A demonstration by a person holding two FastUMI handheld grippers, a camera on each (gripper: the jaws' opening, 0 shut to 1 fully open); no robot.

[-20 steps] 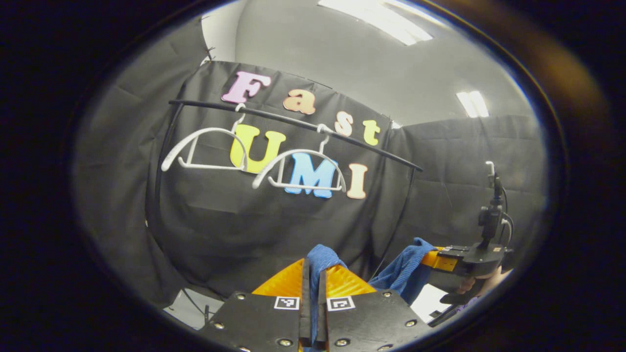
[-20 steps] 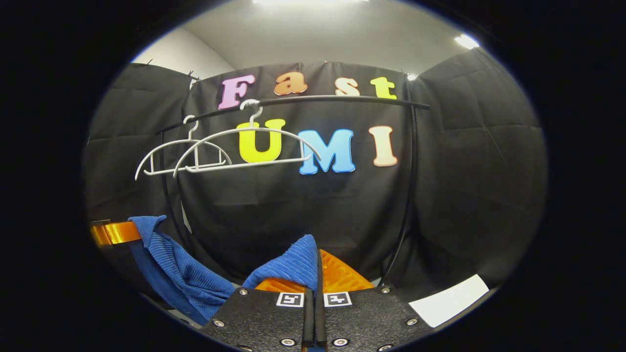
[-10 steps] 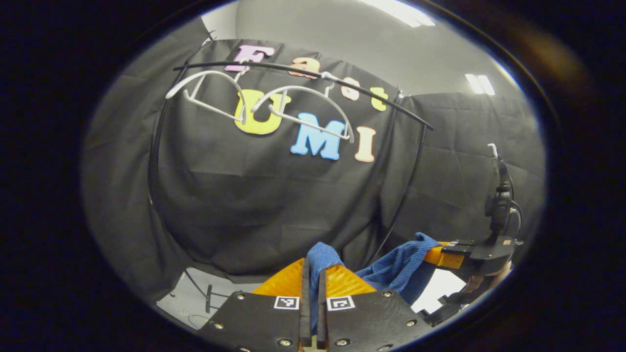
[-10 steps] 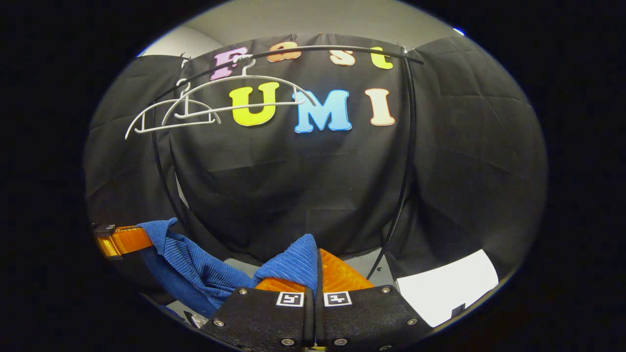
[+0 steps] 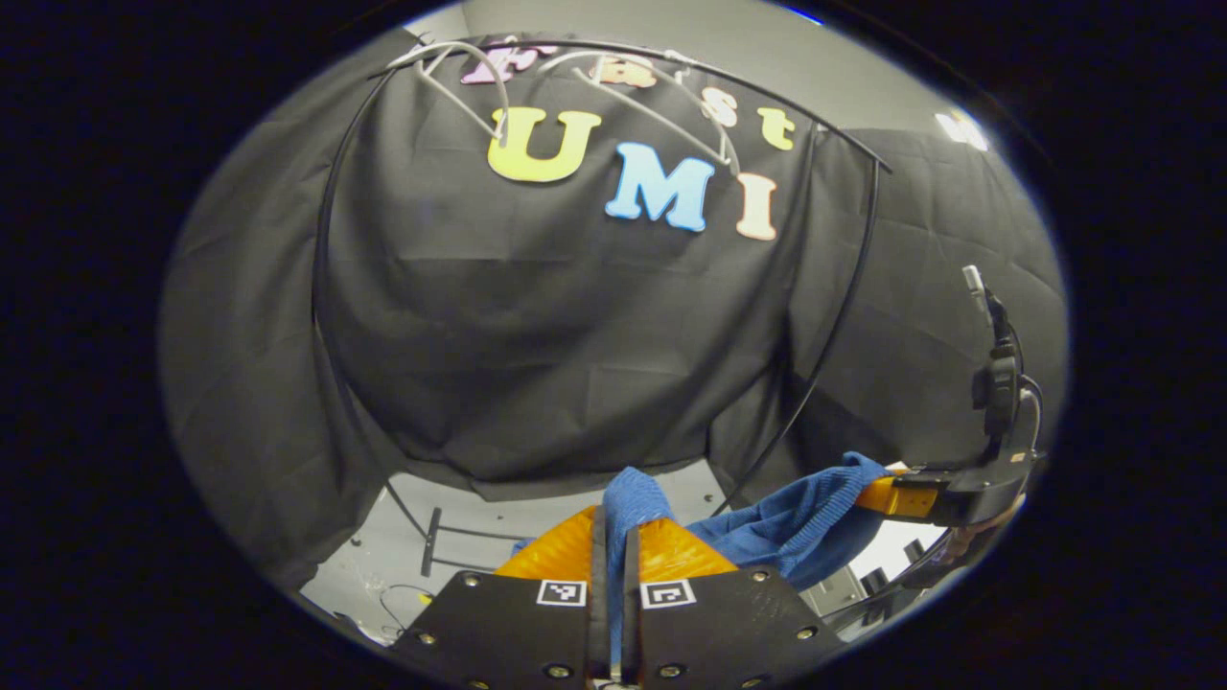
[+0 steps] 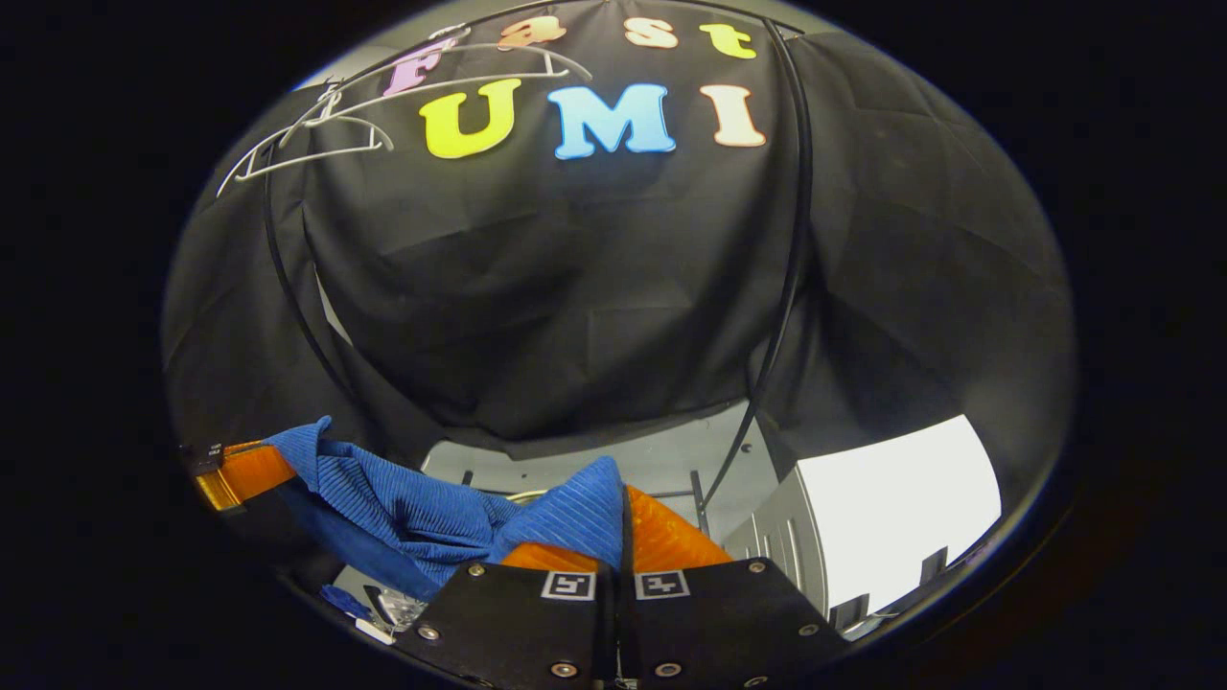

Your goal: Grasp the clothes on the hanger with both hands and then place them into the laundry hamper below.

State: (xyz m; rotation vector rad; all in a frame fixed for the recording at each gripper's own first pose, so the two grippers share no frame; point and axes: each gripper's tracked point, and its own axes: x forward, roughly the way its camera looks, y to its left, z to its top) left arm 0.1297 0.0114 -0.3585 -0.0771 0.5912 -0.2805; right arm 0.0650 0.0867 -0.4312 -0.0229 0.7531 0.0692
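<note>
Left claw: we see the left claw (image 5: 614,517) at the bottom of the left gripper view, its fingers pressed together with a fold of the blue garment (image 5: 628,498) pinched between them
Right claw: in the right gripper view the right claw (image 6: 621,522) is likewise closed tight on the cloth, which bunches over its left finger; from the left gripper view we see it farther off at the right (image 5: 887,496), a hand (image 5: 968,537) behind it
Garment: the blue ribbed cloth hangs slack in a sagging span between the two claws, well below the rail; in the right gripper view it runs from the far claw (image 6: 240,474) across to the near one
Hangers: two white hangers (image 6: 316,144) hang bare on the black rail (image 5: 671,59) near the top
Floor: we see pale floor (image 6: 594,460) and the rack's feet below the cloth; a white panel (image 6: 891,508) lies to the right
</note>
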